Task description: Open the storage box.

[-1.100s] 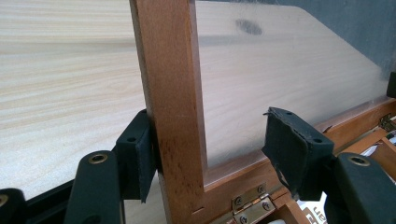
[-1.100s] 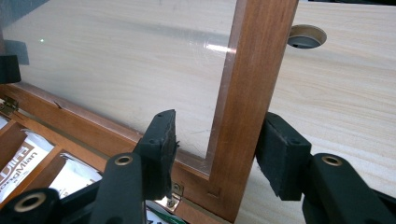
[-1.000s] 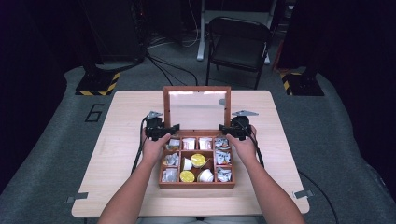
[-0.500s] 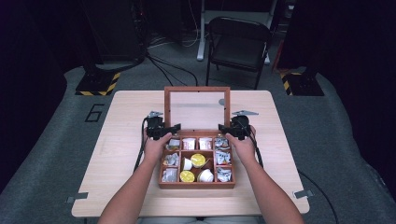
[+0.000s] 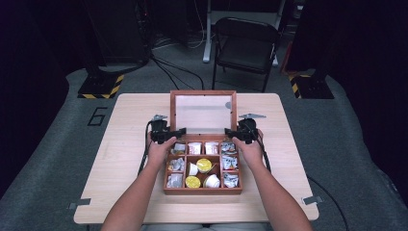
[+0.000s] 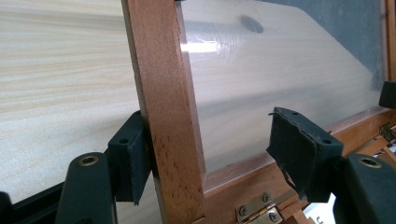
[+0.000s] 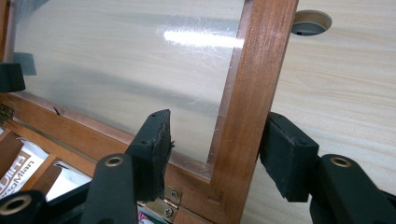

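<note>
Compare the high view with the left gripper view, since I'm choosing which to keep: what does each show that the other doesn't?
High view: the box with its packets and yellow-lidded cups, a folding chair. Left gripper view: a brass hinge, and the left tongs, jaws just opening, one pad against the lid frame, the other apart. Both: the clear-paned lid, the wooden table.

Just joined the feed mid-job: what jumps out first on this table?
The wooden compartment box at the table's middle, its glass-paned lid standing upright, with yellow-topped cups and foil packets inside. Each tool straddles a side rail of the lid near the hinges: the left tool with jaws just opened, the right tool likewise loose around its rail.
</note>
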A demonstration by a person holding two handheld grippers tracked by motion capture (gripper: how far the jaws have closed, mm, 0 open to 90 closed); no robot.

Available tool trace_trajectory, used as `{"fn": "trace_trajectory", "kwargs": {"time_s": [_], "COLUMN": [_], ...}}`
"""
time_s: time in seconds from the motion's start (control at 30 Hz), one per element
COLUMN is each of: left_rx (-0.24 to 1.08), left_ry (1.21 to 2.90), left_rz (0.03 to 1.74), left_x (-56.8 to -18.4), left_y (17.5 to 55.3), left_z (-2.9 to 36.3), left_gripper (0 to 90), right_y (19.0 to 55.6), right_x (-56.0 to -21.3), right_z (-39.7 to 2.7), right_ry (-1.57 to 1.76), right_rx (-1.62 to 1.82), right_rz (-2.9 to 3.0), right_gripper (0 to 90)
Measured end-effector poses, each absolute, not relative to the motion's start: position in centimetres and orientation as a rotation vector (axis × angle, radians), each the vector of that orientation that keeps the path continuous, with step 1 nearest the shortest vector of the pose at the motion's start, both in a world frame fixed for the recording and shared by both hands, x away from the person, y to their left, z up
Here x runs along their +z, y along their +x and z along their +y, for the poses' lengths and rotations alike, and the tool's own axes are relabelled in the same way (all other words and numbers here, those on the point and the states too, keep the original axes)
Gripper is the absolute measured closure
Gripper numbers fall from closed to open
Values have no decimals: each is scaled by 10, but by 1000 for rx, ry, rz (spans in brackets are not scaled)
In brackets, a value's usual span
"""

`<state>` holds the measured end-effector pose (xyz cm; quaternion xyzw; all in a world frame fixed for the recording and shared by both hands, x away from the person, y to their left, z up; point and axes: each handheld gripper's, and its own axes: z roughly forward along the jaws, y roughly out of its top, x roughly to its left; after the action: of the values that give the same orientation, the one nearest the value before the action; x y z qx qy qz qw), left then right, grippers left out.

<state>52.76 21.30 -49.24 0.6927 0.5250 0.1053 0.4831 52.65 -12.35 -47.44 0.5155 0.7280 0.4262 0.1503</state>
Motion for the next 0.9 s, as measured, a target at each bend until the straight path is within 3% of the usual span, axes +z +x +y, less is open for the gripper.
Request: {"fn": "trace_trajectory", "kwargs": {"time_s": [0.9], "left_rx": [139], "left_ry": [1707], "left_rz": [1317], "left_x": [-497], "left_y": [539], "left_z": [219], "left_gripper": [324], "right_y": [534], "right_x": [-481], "right_z": [-128], "right_ry": [1553], "right_rx": [1245], "right_rz": [2110], "right_gripper": [435]}}
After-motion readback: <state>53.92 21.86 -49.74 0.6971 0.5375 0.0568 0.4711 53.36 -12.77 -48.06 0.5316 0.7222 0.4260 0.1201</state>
